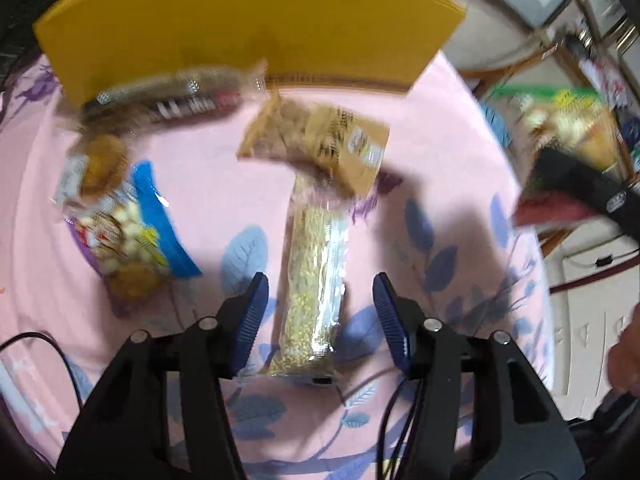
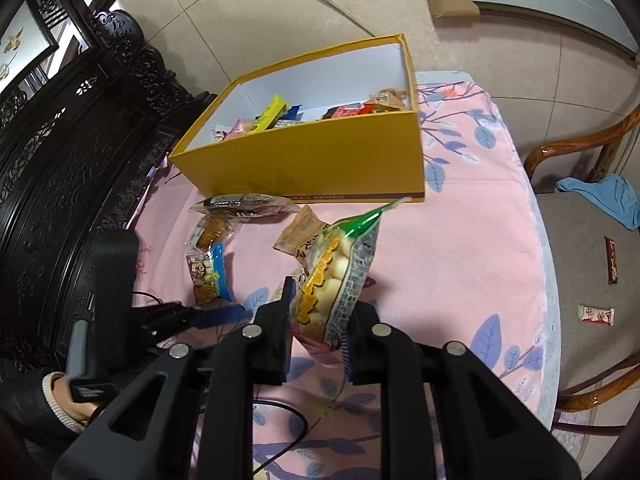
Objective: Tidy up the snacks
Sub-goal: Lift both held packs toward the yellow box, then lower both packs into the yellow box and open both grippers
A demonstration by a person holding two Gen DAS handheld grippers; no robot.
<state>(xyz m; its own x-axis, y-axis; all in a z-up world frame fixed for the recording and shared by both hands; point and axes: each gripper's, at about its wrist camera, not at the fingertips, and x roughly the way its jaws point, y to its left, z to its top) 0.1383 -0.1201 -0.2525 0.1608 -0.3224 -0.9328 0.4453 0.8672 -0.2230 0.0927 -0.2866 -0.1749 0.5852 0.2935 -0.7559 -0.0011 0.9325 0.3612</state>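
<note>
Hoisting a green-topped clear bag of pale puffs [image 2: 340, 276] clamped in the right gripper [image 2: 320, 320] short of the yellow cardboard box [image 2: 312, 160], while the left gripper [image 1: 320, 312], jaws apart, should straddle the long clear grain bar [image 1: 316, 280] squarely before squeezing.

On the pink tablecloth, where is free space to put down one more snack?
Free: the tablecloth right of the snack pile, in front of the yellow box, up to the table's right edge. Crowded: the left side, around the blue packet and dark-labelled packet.
</note>
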